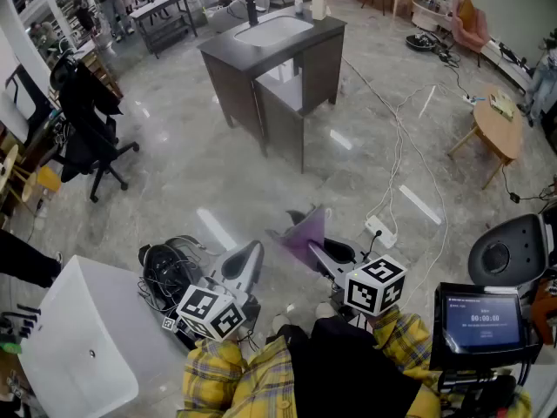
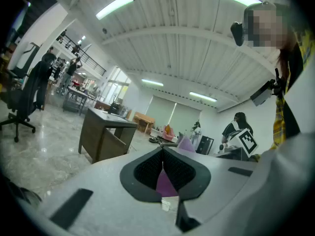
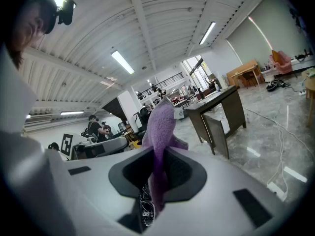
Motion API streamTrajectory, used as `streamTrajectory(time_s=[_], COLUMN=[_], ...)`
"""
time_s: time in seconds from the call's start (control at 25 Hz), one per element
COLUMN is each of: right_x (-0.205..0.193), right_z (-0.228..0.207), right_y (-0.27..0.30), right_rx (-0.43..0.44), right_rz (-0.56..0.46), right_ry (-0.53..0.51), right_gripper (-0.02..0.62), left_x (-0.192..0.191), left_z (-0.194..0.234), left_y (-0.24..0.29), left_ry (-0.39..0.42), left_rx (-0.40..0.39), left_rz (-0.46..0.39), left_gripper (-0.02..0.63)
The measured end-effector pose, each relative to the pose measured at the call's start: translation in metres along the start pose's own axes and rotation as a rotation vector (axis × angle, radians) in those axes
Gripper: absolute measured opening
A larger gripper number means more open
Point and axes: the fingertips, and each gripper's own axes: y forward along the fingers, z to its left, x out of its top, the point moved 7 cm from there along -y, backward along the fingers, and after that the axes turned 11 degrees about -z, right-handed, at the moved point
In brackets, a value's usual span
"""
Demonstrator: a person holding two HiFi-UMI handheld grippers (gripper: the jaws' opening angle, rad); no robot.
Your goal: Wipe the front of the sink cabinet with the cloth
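Note:
The dark sink cabinet [image 1: 278, 68] with its white basin stands far ahead across the floor; it also shows in the left gripper view [image 2: 103, 134] and the right gripper view [image 3: 219, 114]. My right gripper [image 1: 315, 249] [image 3: 158, 154] is shut on the purple cloth [image 1: 303, 233] [image 3: 160, 127], which sticks up out of its jaws. My left gripper [image 1: 254, 249] [image 2: 163, 154] is just left of it, its jaws shut with nothing between them. Both are held low, close to my body and well short of the cabinet.
A black office chair [image 1: 87, 120] stands at the left and a white bin [image 1: 87, 347] at the lower left. White cables [image 1: 396, 146] and a power strip [image 1: 380, 231] lie on the floor to the right. A round wooden table [image 1: 498, 129] and a screen [image 1: 483, 320] are further right.

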Motion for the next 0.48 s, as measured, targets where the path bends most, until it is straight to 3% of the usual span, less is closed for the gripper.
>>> streamTrajectory(time_s=[0.48], right_x=[0.0054], right_z=[-0.0052], right_y=[-0.0007], right_rx=[0.007], right_rz=[0.009], right_ry=[0.003], right_gripper=[0.051], left_x=[-0.0007], left_z=[-0.0064], left_y=[0.0067], left_ry=[0.006], left_rx=[-0.004], left_rz=[0.012], left_gripper=[0.006])
